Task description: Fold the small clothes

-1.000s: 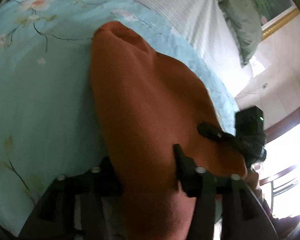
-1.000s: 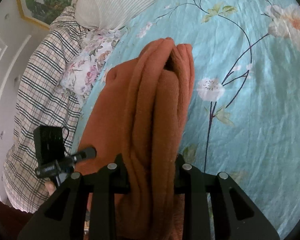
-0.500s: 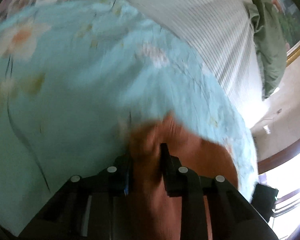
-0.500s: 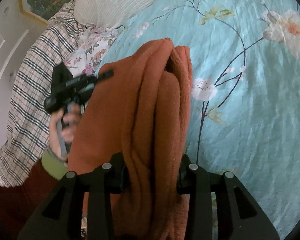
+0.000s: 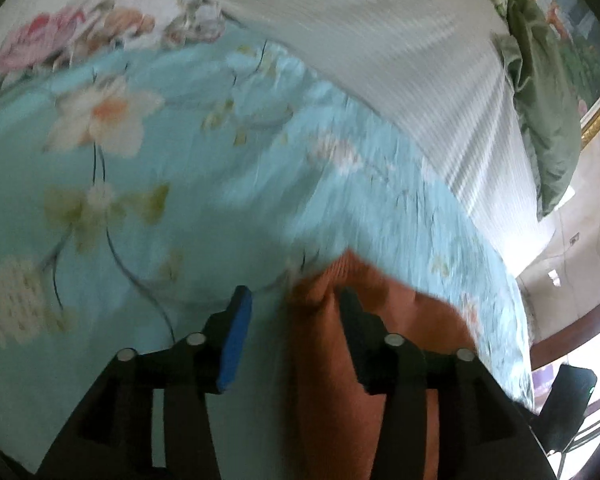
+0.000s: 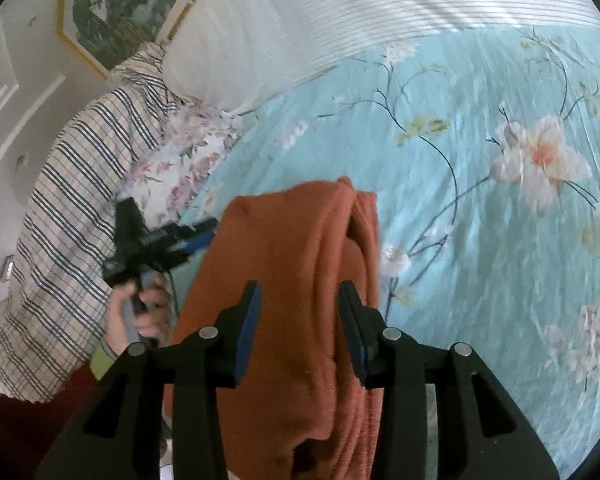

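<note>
Orange knit garment (image 6: 296, 280) lies in a narrow, lumpy, part-folded bundle on the bed's blue floral sheet (image 6: 480, 240), long axis running away from the right tool (image 6: 298, 304). Right tool: jaws straddle the bundle's near part and have just been opening. The blue pads show a sliver of gap on both sides, so not clamped, cloth only sits btwn them. Left tool (image 5: 292, 300): jaws apart after closing and then opening again w/in the last moment. The garment's edge (image 5: 340, 300) drapes against the right-side finger and partly sits in the gap, but the blue pad on the other finger (image 5: 236, 328) stands clear of it, so no grip. In the right-wrist view the left tool (image 6: 196, 240) sits just beside the bundle's left edge, held in a hand (image 6: 140, 312). Left-wrist view is blurred, so cloth detail there is unclear. Risks as I judge them: w/ both tools released, the thick knit may spring back and the fold open. The layers at the far end already gape. If the left tool closes now it may catch only the top layer, or pinch the sheet along w/ the knit, and drag the bedding. Pulling the right tool back w/ cloth draped on a finger could tug the bundle askew toward the bed edge, near the plaid fabric (image 6: 60, 200).
</note>
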`<state>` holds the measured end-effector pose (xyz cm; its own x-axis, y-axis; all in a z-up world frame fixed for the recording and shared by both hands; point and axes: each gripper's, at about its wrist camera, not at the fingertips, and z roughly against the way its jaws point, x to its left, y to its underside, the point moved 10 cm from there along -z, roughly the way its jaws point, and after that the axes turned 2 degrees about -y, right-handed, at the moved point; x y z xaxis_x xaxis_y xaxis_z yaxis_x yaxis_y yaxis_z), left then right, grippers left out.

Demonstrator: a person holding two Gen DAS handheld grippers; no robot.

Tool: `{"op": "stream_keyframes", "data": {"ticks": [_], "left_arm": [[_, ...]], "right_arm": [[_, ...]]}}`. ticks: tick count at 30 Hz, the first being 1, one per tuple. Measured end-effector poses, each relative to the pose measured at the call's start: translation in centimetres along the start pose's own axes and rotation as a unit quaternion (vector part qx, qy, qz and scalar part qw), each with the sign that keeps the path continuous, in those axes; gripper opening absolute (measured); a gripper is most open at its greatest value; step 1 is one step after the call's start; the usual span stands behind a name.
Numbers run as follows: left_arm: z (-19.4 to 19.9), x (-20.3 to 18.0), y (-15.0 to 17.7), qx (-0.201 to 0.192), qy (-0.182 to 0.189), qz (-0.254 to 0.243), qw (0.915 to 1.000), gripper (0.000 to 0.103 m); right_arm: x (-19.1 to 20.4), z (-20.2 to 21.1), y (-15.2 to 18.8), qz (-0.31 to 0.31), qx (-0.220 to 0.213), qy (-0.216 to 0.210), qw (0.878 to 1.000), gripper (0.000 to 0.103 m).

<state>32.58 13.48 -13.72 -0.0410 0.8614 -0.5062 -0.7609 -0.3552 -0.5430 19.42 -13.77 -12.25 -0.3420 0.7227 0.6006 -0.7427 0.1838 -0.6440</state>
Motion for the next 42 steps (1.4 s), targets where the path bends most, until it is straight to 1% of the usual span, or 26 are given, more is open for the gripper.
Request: {"op": "stream_keyframes", "data": {"ticks": [2,4,6,7,8,10,12,14,18,20,22,23,25,27,32,33,34,35,37,39,40,41,42], "left_arm": [[-0.9,0.2,0.6,0.011,-0.001,0.004,0.9999,0.049],[-1.5,0.1,0.5,0.016,0.009,0.007,0.9998,0.045],[-2.3,-0.5,0.2,0.020,0.020,0.000,0.9996,0.022],[-2.7,-0.8,0.0,0.024,0.026,-0.003,0.9994,0.005],[-3.0,-1.0,-0.3,0.024,0.026,-0.006,0.9994,0.004],[-3.2,-1.5,-1.4,0.012,0.012,-0.020,0.9997,0.001],[-3.1,-2.0,-2.6,-0.001,0.010,-0.029,0.9995,0.001],[-2.7,-2.7,-4.2,-0.015,0.012,-0.037,0.9991,0.001],[-1.7,-2.8,-6.0,-0.034,-0.008,-0.046,0.9983,0.001],[-0.8,-1.9,-6.4,-0.052,-0.043,-0.040,0.9969,0.000],[0.0,-1.0,-6.3,-0.056,-0.042,-0.018,0.9974,0.000],[0.6,-0.7,-6.0,-0.058,-0.031,-0.005,0.9978,0.000],[1.7,-1.1,-4.8,-0.054,-0.008,-0.002,0.9985,0.000],[2.8,-2.2,-2.8,-0.045,0.008,-0.020,0.9988,0.000],[5.5,-6.5,4.4,-0.009,0.061,-0.081,0.9948,0.003],[5.7,-7.1,5.4,-0.004,0.067,-0.090,0.9937,0.003],[6.1,-7.9,6.9,0.004,0.076,-0.098,0.9923,0.004],[6.3,-8.6,8.1,0.012,0.087,-0.105,0.9906,0.005],[6.8,-9.7,9.9,0.025,0.096,-0.121,0.9877,0.005],[7.7,-10.9,11.2,0.026,0.099,-0.139,0.9850,0.007],[8.4,-11.6,11.8,0.026,0.109,-0.144,0.9832,0.013],[8.8,-12.2,12.3,0.026,0.118,-0.148,0.9815,0.016],[9.1,-12.7,13.0,0.028,0.122,-0.156,0.9797,0.017]], "right_arm": [[0.4,-0.3,0.3,0.004,0.006,-0.005,1.000,0.042],[1.0,-0.7,0.7,0.007,0.012,-0.010,1.000,0.042],[1.4,-1.1,1.1,0.009,0.017,-0.014,1.000,0.042],[1.4,-1.3,1.3,0.010,0.019,-0.015,1.000,0.042],[1.5,-1.4,1.5,0.010,0.022,-0.017,1.000,0.042],[1.5,-1.5,1.7,0.012,0.025,-0.017,0.999,0.042],[1.5,-1.4,1.8,0.013,0.027,-0.018,0.999,0.042],[1.4,-1.2,1.7,0.011,0.025,-0.017,0.999,0.042],[0.9,-0.7,1.1,0.005,0.014,-0.011,1.000,0.042],[0.6,-0.6,0.6,0.000,0.009,-0.010,1.000,0.042],[0.3,-0.8,0.2,-0.001,0.010,-0.006,1.000,0.042],[0.3,-1.0,0.1,0.000,0.013,-0.005,1.000,0.042],[0.1,-2.0,0.1,0.004,0.027,0.003,1.000,0.042],[-0.3,-2.9,0.1,0.006,0.036,0.017,0.999,0.042],[-1.2,-5.8,0.5,-0.001,0.068,0.035,0.997,0.042],[-1.4,-6.2,0.5,-0.003,0.072,0.039,0.997,0.033],[-1.4,-6.4,0.4,-0.007,0.075,0.039,0.996,0.011],[-1.2,-6.0,0.1,-0.010,0.066,0.030,0.997,0.011],[0.4,-3.7,-1.5,-0.015,0.017,-0.010,1.000,0.011],[1.1,-1.7,-2.4,-0.011,-0.016,-0.019,1.000,0.011],[0.9,-1.0,-2.2,-0.010,-0.021,-0.016,1.000,0.011],[0.4,-1.1,-1.8,-0.013,-0.016,-0.011,1.000,0.011],[-0.8,-1.6,-1.0,-0.021,-0.003,0.005,1.000,0.011]]}}
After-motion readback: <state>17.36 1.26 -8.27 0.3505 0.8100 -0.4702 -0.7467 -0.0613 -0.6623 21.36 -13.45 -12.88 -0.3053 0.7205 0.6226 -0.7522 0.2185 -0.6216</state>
